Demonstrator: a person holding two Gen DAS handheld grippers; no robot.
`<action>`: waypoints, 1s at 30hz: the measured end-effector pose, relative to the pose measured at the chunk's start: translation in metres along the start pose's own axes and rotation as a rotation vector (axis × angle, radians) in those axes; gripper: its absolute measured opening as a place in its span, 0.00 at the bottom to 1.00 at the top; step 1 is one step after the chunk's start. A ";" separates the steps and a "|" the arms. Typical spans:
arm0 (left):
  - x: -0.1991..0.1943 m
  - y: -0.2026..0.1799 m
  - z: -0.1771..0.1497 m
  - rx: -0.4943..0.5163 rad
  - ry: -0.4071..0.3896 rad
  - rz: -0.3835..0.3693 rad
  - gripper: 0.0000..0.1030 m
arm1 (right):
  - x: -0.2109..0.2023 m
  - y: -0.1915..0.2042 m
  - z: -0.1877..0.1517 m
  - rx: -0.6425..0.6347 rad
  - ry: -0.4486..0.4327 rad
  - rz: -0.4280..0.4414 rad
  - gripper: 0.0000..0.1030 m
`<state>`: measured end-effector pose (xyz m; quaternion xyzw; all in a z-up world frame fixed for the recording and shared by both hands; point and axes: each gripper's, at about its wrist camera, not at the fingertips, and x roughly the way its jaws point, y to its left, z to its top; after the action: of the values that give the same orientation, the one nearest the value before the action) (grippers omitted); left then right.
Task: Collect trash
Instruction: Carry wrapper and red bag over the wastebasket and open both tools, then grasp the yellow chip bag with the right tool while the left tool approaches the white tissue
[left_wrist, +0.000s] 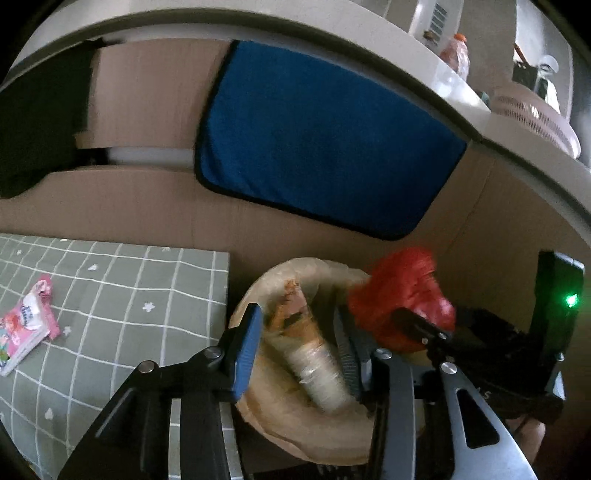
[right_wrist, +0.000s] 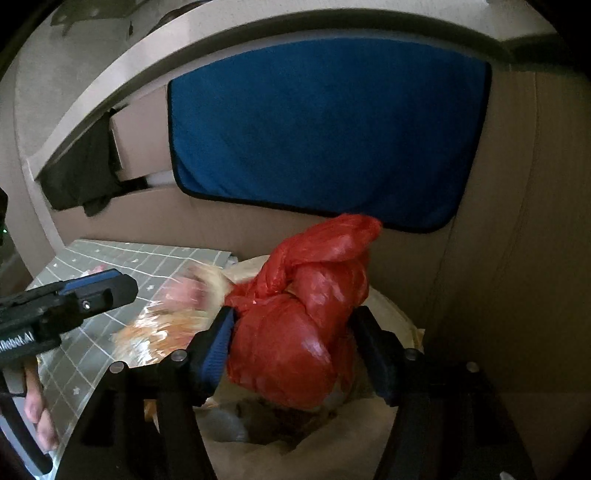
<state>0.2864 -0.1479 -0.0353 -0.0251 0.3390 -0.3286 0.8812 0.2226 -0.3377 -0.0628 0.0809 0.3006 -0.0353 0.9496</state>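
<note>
The right gripper (right_wrist: 291, 350) has its fingers wide apart around a knotted red plastic bag (right_wrist: 299, 325), w/ the bag just over the beige-lined bin (left_wrist: 280, 417). The left gripper (left_wrist: 299, 347) has fingers apart over the same bin, and a clear wrapper (left_wrist: 314, 365) is below them, not clamped. A pink packet (left_wrist: 26, 325) lies on the green checked surface (left_wrist: 122, 291)

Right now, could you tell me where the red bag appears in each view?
Left wrist: red bag right of centre, over the bin.
Right wrist: red bag low centre, between the right gripper fingers.
Shared landmark: blue cloth behind.
</note>
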 end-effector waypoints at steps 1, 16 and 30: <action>-0.006 0.001 0.001 0.000 -0.011 0.012 0.41 | -0.001 0.000 0.000 0.008 -0.002 0.011 0.62; -0.168 0.076 -0.015 -0.028 -0.149 0.309 0.41 | -0.041 0.051 0.001 -0.077 -0.070 0.061 0.66; -0.292 0.186 -0.083 -0.176 -0.138 0.559 0.41 | -0.054 0.225 -0.031 -0.336 0.075 0.460 0.57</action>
<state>0.1786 0.1867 0.0207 -0.0294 0.2994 -0.0402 0.9528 0.1872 -0.1102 -0.0268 -0.0100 0.3110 0.2341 0.9211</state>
